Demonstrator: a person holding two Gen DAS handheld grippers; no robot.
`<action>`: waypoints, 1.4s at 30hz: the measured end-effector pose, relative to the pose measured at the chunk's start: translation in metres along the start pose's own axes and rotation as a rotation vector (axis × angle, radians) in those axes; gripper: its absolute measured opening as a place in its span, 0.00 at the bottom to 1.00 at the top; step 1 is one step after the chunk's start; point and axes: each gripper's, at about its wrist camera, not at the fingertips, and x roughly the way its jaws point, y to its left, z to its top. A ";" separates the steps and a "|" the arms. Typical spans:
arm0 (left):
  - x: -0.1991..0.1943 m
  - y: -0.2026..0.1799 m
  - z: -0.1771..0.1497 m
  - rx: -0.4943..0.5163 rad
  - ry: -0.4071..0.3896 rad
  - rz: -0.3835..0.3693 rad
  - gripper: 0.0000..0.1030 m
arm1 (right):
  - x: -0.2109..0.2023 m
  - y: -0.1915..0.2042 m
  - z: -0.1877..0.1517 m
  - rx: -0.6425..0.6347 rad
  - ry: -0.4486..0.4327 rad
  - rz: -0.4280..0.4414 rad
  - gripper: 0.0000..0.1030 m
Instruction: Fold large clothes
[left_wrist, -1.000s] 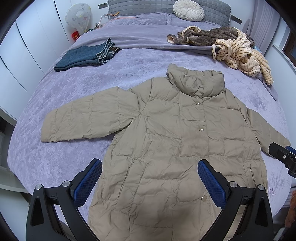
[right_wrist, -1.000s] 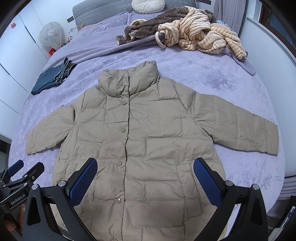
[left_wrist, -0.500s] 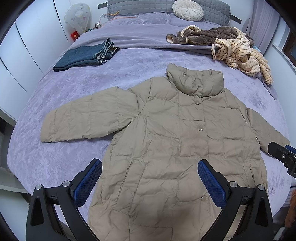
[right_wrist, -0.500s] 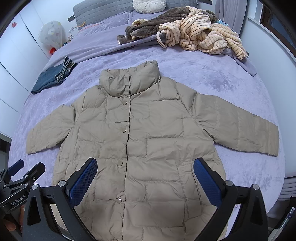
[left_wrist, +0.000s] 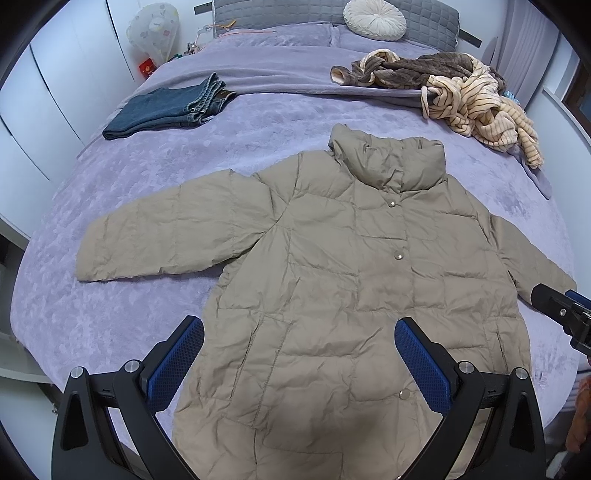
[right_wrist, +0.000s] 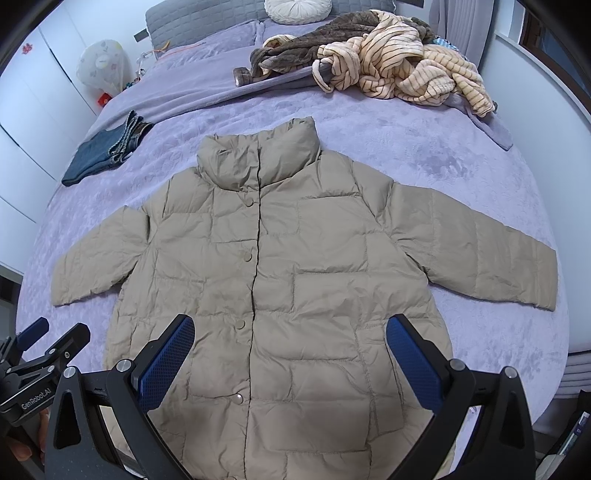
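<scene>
Both grippers hang over the near edge of the bed (left_wrist: 110, 314), fingers spread wide and empty: the left gripper (left_wrist: 299, 358) frames the beige jacket's (left_wrist: 351, 280) lower hem, the right gripper (right_wrist: 290, 354) likewise. The jacket lies flat, buttoned, sleeves outstretched, collar pointing toward the far edge. Beyond it lie folded jeans (left_wrist: 166, 107) and a heap of clothes (right_wrist: 388, 62).

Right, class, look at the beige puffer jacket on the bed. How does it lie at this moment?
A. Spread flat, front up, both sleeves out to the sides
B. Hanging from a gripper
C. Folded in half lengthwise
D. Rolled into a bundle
A: the jacket lies flat on the purple bed with its snap buttons facing up and a sleeve stretched out to each side, and neither gripper touches it.
</scene>
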 end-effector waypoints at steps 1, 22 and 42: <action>0.000 0.000 0.000 -0.003 0.003 -0.007 1.00 | 0.001 0.000 0.000 0.003 0.004 0.001 1.00; 0.112 0.173 -0.010 -0.396 0.027 -0.255 1.00 | 0.069 0.082 -0.015 -0.032 0.126 0.168 1.00; 0.256 0.365 0.041 -0.836 -0.097 -0.216 0.64 | 0.160 0.168 -0.022 -0.061 0.270 0.244 1.00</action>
